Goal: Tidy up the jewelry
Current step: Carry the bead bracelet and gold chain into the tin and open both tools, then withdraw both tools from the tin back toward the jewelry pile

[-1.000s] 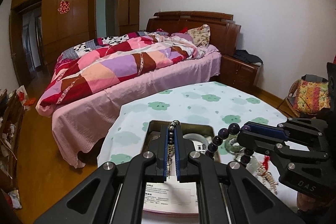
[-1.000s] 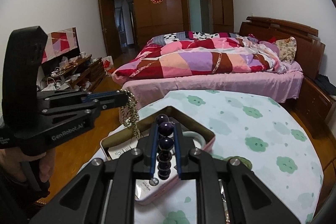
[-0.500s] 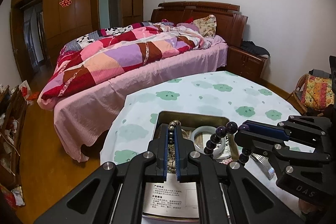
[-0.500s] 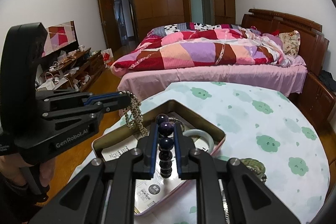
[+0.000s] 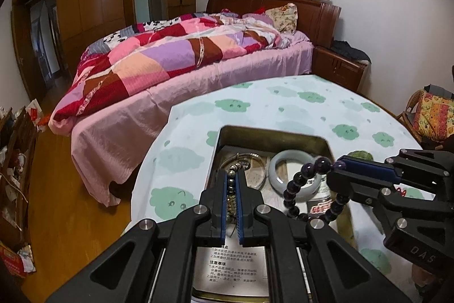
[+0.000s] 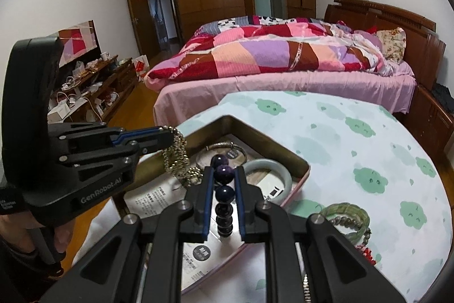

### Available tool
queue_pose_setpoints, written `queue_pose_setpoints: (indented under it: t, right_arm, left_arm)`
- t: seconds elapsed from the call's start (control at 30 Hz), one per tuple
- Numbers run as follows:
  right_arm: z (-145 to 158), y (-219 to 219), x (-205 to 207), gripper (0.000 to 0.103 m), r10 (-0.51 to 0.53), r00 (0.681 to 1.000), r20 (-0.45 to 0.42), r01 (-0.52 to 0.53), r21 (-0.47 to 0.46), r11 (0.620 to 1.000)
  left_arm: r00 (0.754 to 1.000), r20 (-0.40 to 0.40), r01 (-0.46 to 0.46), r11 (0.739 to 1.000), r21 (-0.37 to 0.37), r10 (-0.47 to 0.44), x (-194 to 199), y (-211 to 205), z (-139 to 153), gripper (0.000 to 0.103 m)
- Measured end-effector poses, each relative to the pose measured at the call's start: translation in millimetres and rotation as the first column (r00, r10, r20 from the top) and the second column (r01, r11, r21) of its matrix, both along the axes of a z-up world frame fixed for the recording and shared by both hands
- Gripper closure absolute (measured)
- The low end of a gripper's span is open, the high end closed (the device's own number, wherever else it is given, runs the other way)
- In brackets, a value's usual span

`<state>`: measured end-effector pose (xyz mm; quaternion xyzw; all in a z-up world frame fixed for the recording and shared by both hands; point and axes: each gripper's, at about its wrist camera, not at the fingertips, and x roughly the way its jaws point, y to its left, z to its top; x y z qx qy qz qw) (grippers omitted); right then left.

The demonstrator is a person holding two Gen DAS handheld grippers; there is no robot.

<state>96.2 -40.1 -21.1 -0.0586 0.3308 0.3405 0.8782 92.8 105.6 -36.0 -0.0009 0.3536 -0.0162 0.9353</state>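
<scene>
An open metal tin [image 5: 283,136] [image 6: 295,162] sits on the round table, holding a pale jade bangle [image 5: 292,158] [image 6: 279,171], a thin silver bangle [image 6: 224,147] and printed leaflets. My left gripper [image 5: 232,175] [image 6: 167,132] is shut on a gold-grey beaded chain [image 6: 177,158] that dangles into the tin. My right gripper [image 6: 223,175] [image 5: 333,165] is shut on a dark purple bead bracelet [image 6: 224,193] [image 5: 300,186], which hangs in a loop over the tin. Both grippers hover side by side just above the tin.
A green bead bracelet [image 6: 349,217] and red trinkets [image 6: 366,252] lie on the cloud-print tablecloth [image 6: 354,138] right of the tin. A bed [image 5: 184,58] stands beyond the table, a cluttered low cabinet [image 6: 90,93] by the left wall. A hand [image 6: 61,237] grips the left tool's handle.
Both grippers have sunk closer to the tin, each still holding its piece. The tin now looks larger in both views, and the chain's lower end reaches into it.
</scene>
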Motion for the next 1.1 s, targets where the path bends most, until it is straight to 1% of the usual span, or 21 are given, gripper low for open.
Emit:
queue_pose_setpoints:
  t: [0.23, 0.43, 0.57, 0.63, 0.7, 0.73, 0.77, 0.8, 0.83, 0.93, 1.1]
  right_arm:
    - [-8, 0, 5, 0.086, -0.015, 1.0, -0.012, 0.015, -0.016, 1.0]
    - [-13, 0, 7, 0.086, -0.023, 0.999, -0.024, 0.022, -0.028, 0.999]
    - [-13, -2, 7, 0.084, -0.018, 0.999, -0.029, 0.017, -0.016, 1.0]
    - [-12, -1, 6, 0.084, -0.017, 1.0, -0.026, 0.016, -0.019, 1.0]
    - [-12, -3, 5, 0.082, -0.02, 0.999, -0.025, 0.019, -0.018, 1.0]
    - [-12, -4, 5, 0.079, -0.023, 0.999, -0.026, 0.023, -0.015, 1.0]
    - [-12, -6, 5, 0.074, -0.03, 0.999, -0.027, 0.029, -0.011, 1.0]
    - [-12, -9, 5, 0.071, -0.036, 0.999, -0.028, 0.036, -0.007, 0.999]
    - [-11, -11, 5, 0.07, -0.042, 0.999, -0.028, 0.042, -0.005, 0.999]
    - [-12, -16, 7, 0.069, -0.054, 0.998, -0.034, 0.054, -0.003, 0.999]
    - [-15, -19, 5, 0.059, -0.062, 0.997, -0.038, 0.061, -0.007, 0.998]
  left_arm:
    - [0.999, -0.04, -0.006, 1.0, 0.002, 0.006, 8, 4, -15, 0.099]
    - [0.999, -0.049, 0.002, 1.0, 0.016, -0.002, 8, 1, -18, 0.098]
    - [0.999, -0.053, 0.004, 0.999, 0.037, -0.002, 7, -2, -17, 0.098]
    - [0.999, -0.05, 0.003, 0.999, 0.045, -0.001, 5, -3, -16, 0.095]
    - [0.999, -0.047, -0.001, 0.999, 0.047, 0.003, 3, -4, -14, 0.079]
    - [0.999, -0.033, -0.008, 0.998, 0.054, 0.009, 1, -5, -13, 0.056]
    - [1.0, -0.017, -0.015, 0.998, 0.061, 0.017, -2, -5, -11, 0.039]
    - [1.0, 0.003, -0.023, 0.998, 0.065, 0.023, -5, -5, -9, 0.035]
    - [1.0, 0.011, -0.023, 0.998, 0.062, 0.022, -6, -5, -8, 0.035]
    - [1.0, 0.002, -0.022, 0.998, 0.053, 0.022, -6, -5, -8, 0.035]
    - [0.999, -0.01, -0.031, 0.999, 0.03, 0.031, -9, -7, -10, 0.035]
